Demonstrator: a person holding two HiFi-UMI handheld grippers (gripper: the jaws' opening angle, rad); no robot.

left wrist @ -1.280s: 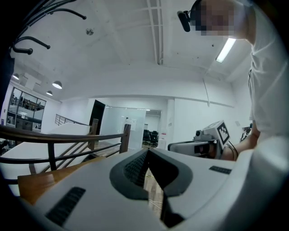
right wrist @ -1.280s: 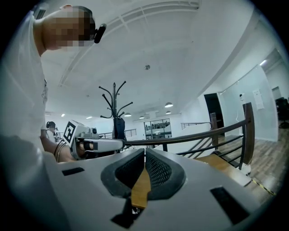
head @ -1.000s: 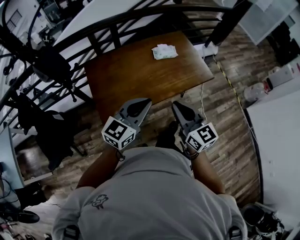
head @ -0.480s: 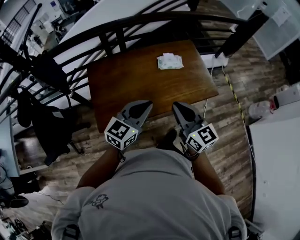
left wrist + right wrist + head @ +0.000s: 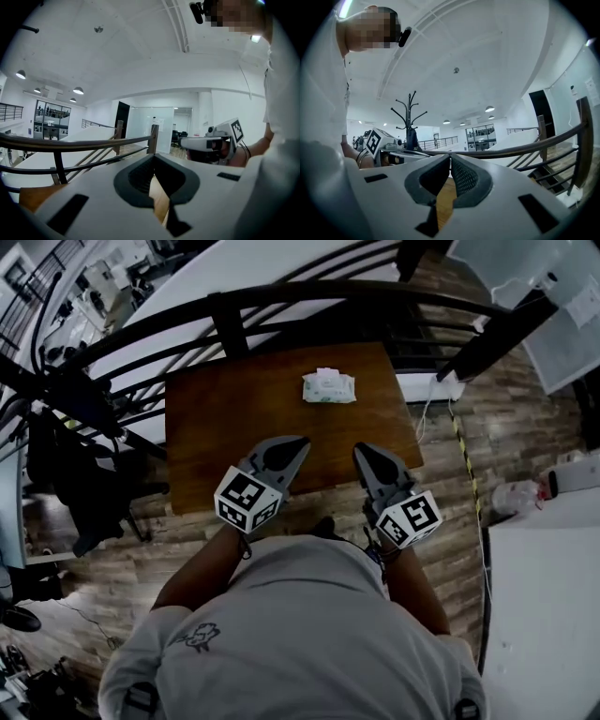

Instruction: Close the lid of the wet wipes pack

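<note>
The wet wipes pack is a small white and pale green packet lying on the far middle of the brown wooden table. It is too small to tell how its lid stands. My left gripper and right gripper hover side by side over the table's near edge, well short of the pack. Both point level towards it. Each has its jaws shut with nothing between them, as the left gripper view and the right gripper view show. The pack is hidden in both gripper views.
A dark curved railing runs just behind the table. A white power strip with a cable lies on the plank floor at the table's right. A white surface fills the right side. A coat stand rises at the left.
The person has stepped towards the table with both grippers. Their tips have gone from short of the near edge to over it, and the pack now lies closer in the head view.
</note>
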